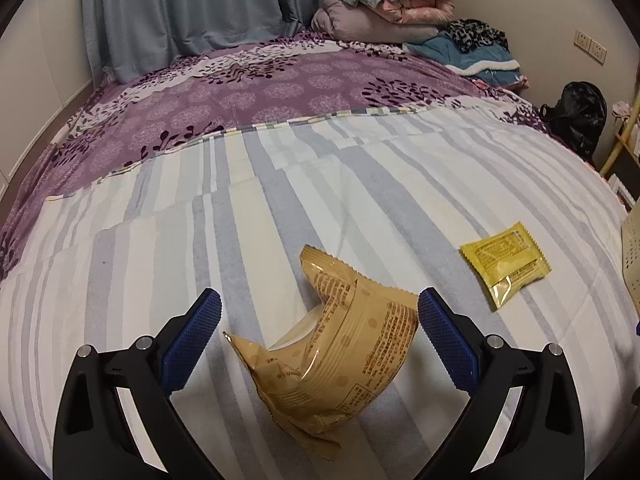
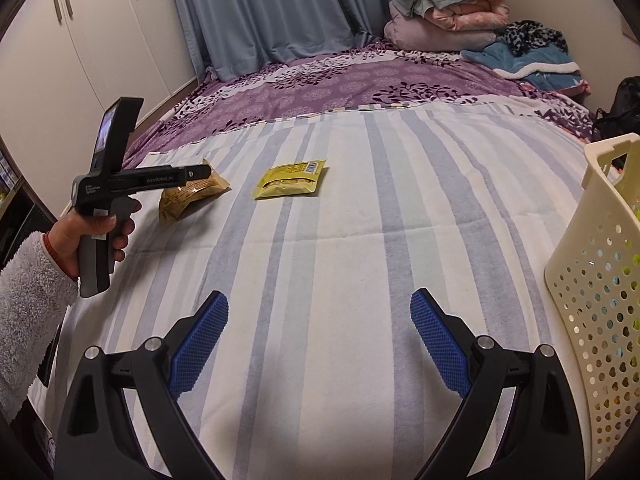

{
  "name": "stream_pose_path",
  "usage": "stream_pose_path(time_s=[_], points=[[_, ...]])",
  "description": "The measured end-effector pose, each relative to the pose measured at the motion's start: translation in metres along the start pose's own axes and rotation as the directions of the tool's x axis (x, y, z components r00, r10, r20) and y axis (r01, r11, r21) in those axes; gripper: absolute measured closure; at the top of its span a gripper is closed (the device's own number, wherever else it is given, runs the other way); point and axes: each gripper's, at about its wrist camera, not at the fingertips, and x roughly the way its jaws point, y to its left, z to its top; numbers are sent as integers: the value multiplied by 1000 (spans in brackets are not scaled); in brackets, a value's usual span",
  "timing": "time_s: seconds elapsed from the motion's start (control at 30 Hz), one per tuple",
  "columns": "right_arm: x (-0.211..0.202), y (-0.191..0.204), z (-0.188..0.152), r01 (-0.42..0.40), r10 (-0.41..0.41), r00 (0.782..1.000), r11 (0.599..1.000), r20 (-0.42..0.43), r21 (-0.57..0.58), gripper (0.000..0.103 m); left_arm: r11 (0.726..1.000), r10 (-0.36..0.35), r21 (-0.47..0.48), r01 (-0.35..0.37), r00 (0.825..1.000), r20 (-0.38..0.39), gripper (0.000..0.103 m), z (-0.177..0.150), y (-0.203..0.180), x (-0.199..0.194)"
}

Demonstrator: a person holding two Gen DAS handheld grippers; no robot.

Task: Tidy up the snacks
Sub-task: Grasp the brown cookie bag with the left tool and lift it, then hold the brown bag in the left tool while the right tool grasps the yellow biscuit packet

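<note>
My left gripper (image 1: 319,304) hangs over the bed's striped sheet (image 1: 360,184), tilted downward, its blue pads (image 1: 192,340) spread wide apart. Between them lies a crumpled tan snack packet (image 1: 340,364), its back with printed text facing up; neither pad touches it, though the right-hand pad stands just beside its edge. A little further on and to the right, a small yellow snack packet (image 1: 506,264) lies flat on the same sheet, well apart from the tan one.

My right gripper (image 2: 319,308) is also open, jaws spread wide with only bare sheet between them. From this side I see my left hand (image 2: 92,236) in a fuzzy white sleeve (image 2: 32,304), wrapped around the handle of the left gripper, whose fingers reach over the tan packet. A cream perforated basket (image 2: 592,280) stands at the right edge of the bed, near my right gripper; something green shows through its holes, too hidden to name.

Beyond the striped sheet lie a purple floral cover (image 1: 280,88) and a stack of folded blankets (image 1: 384,8) by the blue curtain (image 1: 192,4).
</note>
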Motion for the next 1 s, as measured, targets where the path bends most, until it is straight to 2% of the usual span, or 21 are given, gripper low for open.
stream_pose_path(time_s=[0.13, 0.5, 0.57, 0.67, 0.83, 1.0], points=[[6, 0, 0, 3, -3, 1000, 1000, -12, 3, 11, 999, -47, 4, 47, 999, -23, 3, -10, 0, 8], [24, 8, 17, 3, -3, 1000, 999, -11, -36, 11, 999, -37, 4, 38, 998, -41, 5, -18, -1, 17], [31, 10, 24, 8, -9, 1000, 999, -7, -52, 11, 999, -38, 4, 39, 999, -34, 17, -17, -2, 15], [44, 13, 36, 8, -9, 1000, 997, -2, -81, 11, 999, -33, -2, 32, 999, -27, 25, -17, -2, 12], [70, 12, 62, -27, 28, 1000, 996, 8, -90, 11, 1000, -16, -9, 16, 1000, -8, 33, -22, -2, 6], [108, 15, 95, -96, 95, 995, 993, -17, -76, 11, 1000, -16, -27, 17, 1000, 19, 33, -25, 1, -9]])
